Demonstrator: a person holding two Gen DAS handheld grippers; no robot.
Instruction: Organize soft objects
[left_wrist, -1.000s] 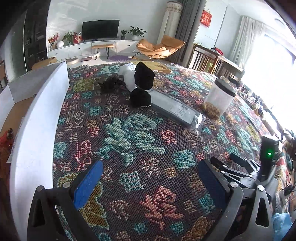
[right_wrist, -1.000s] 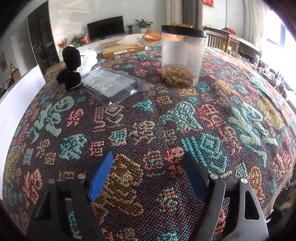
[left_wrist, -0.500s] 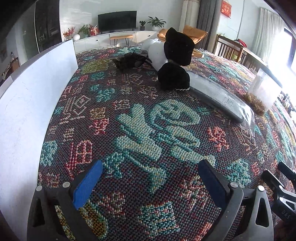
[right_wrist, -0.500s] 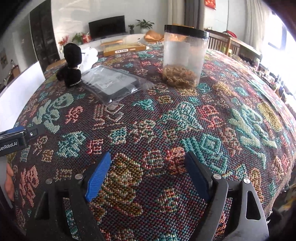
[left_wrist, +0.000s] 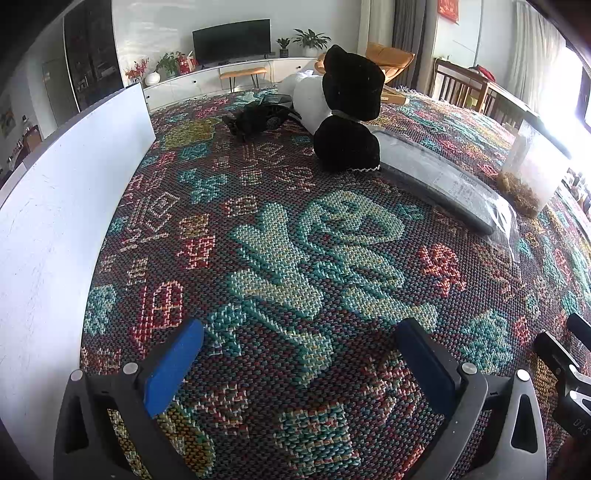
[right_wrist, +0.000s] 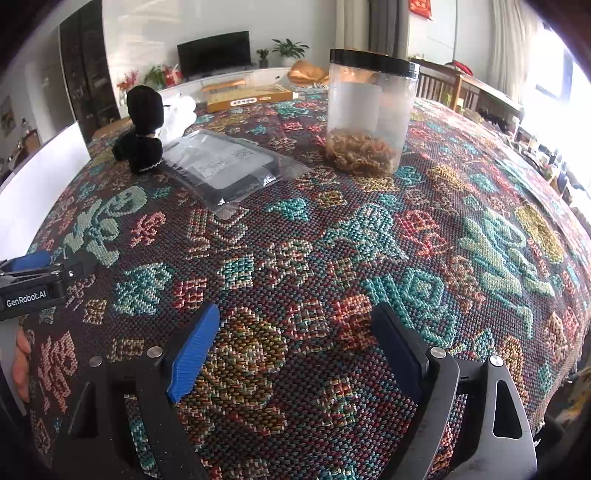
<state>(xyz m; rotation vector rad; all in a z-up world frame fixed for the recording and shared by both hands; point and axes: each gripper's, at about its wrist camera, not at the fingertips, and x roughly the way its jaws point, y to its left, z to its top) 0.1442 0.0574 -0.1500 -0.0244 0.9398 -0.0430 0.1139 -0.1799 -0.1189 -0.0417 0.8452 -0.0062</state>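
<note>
A black plush toy (left_wrist: 349, 114) sits upright on the patterned tablecloth, also in the right wrist view (right_wrist: 142, 131). A white soft object (left_wrist: 308, 98) lies right behind it, and shows in the right view (right_wrist: 181, 114). A dark crumpled soft item (left_wrist: 258, 120) lies to their left. My left gripper (left_wrist: 299, 363) is open and empty, low over the cloth, well short of the plush. My right gripper (right_wrist: 291, 349) is open and empty near the table's front edge. The left gripper's side shows at the right view's left edge (right_wrist: 29, 280).
A flat plastic-wrapped package (right_wrist: 229, 166) lies right of the plush. A clear jar with a black lid (right_wrist: 369, 114) holds brown contents. A white board (left_wrist: 62, 192) stands along the table's left side. A yellow box (right_wrist: 247, 96) lies at the far edge.
My left gripper has moved forward and lower toward the plush, which now looks larger. The right gripper has barely moved. Both stay open.
</note>
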